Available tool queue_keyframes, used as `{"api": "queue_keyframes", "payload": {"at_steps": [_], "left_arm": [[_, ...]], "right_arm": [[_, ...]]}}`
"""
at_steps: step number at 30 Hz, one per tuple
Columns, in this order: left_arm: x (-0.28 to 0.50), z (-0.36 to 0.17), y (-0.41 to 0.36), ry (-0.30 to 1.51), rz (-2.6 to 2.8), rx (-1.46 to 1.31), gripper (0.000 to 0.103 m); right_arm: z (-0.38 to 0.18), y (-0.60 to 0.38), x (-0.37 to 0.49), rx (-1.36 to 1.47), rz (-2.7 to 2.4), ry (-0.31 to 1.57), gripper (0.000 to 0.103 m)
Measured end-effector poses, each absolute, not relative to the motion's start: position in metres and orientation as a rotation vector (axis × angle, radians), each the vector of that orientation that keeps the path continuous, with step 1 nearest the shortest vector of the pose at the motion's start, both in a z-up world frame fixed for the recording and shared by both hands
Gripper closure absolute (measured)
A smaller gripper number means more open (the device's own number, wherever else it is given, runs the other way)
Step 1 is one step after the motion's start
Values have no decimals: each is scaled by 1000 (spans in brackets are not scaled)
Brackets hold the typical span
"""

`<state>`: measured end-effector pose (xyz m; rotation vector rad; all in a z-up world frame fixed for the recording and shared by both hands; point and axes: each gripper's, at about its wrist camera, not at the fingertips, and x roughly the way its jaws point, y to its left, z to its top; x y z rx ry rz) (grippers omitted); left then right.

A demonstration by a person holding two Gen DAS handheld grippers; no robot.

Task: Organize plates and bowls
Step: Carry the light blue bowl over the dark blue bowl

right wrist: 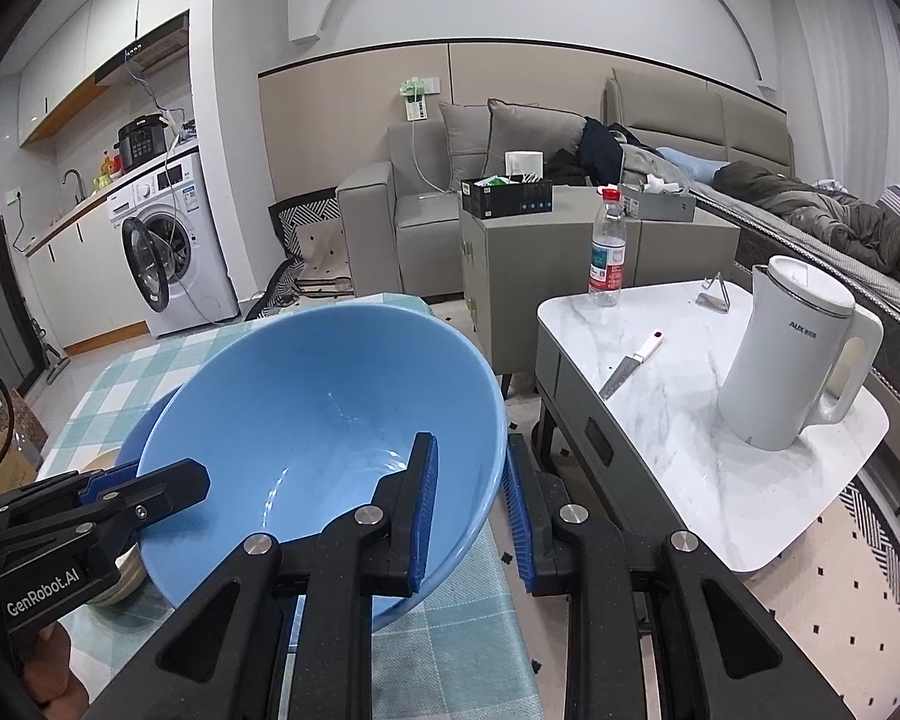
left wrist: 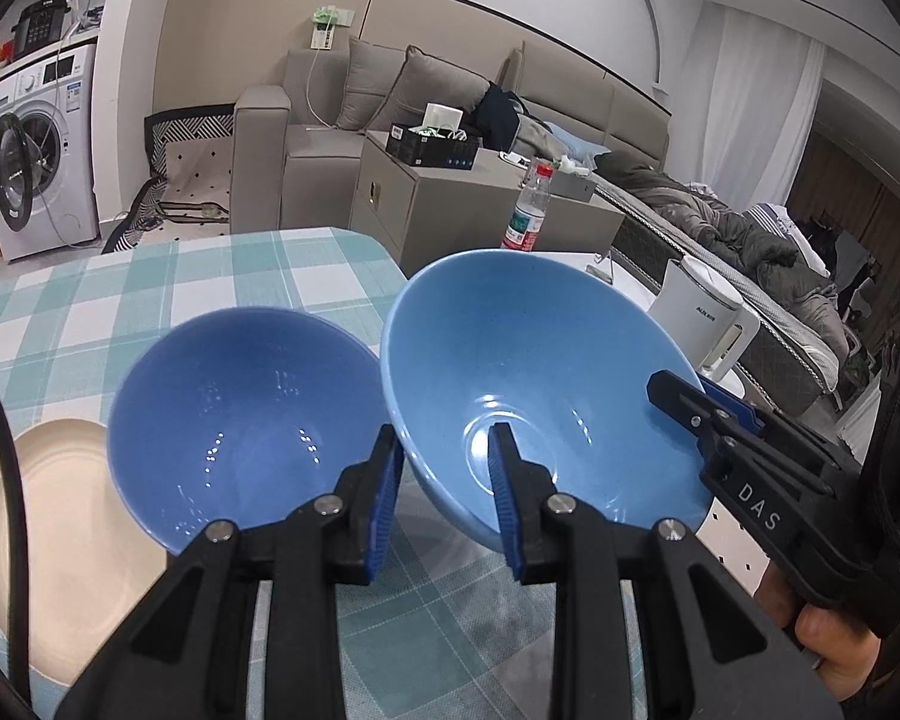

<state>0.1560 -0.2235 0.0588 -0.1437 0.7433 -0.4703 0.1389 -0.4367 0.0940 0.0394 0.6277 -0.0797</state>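
Observation:
A light blue bowl (left wrist: 546, 372) hangs tilted above the checked tablecloth (left wrist: 150, 288), held by both grippers. My left gripper (left wrist: 447, 498) is shut on its near-left rim, one finger inside and one outside. My right gripper (left wrist: 699, 402) clamps the opposite rim. In the right wrist view, the right gripper (right wrist: 471, 510) grips the bowl (right wrist: 306, 408) at its right rim, and the left gripper (right wrist: 150, 480) bites the far side. A darker blue bowl (left wrist: 240, 420) sits on the table just left of the held one, beside a cream plate (left wrist: 54, 516).
A marble side table (right wrist: 690, 420) stands to the right, carrying a white kettle (right wrist: 792, 360), a water bottle (right wrist: 607, 258) and a knife (right wrist: 630, 363). A grey cabinet (right wrist: 510, 276) and a sofa are behind, and a washing machine (right wrist: 168, 252) at far left.

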Motion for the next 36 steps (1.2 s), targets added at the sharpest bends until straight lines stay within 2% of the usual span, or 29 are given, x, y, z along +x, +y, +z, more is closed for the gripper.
{"api": "queue_keyframes", "payload": {"at_steps": [36], "left_arm": [[150,90,-155,614,-357,-149,76]], "right_arm": [[123,-355,149,27,-27,556,79]]}}
